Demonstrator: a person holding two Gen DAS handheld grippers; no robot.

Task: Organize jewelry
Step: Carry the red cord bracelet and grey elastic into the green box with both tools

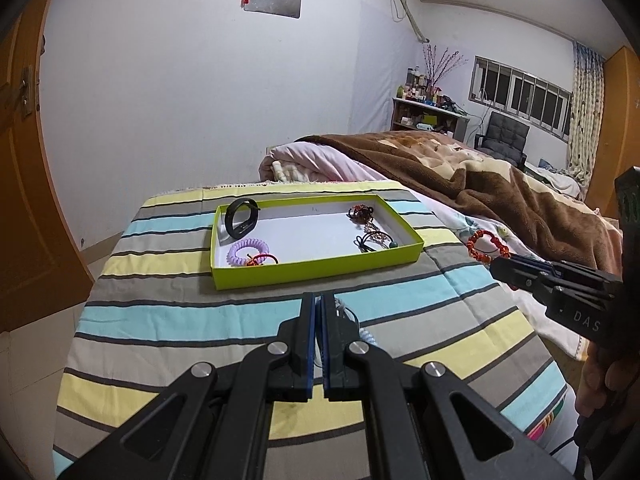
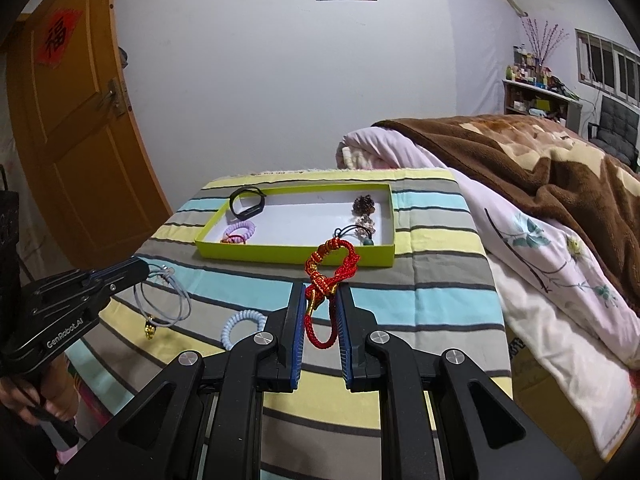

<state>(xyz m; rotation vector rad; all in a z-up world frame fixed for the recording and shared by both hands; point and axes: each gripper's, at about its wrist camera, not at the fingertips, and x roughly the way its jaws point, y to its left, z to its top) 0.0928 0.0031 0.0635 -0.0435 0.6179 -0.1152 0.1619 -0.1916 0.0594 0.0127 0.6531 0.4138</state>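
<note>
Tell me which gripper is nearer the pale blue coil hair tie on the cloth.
Left. The left gripper hangs just beside the coil hair tie; the right gripper, holding the red bracelet, sits farther off.

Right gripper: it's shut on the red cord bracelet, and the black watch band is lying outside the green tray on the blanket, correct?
Not quite. The right gripper is shut on the red cord bracelet, but the black watch band sits inside the green tray, at its far left corner, as the right wrist view shows.

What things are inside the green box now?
In the box: black band, purple coil tie, red tie, beaded pieces, black tie. The near wall hides part of them.
</note>
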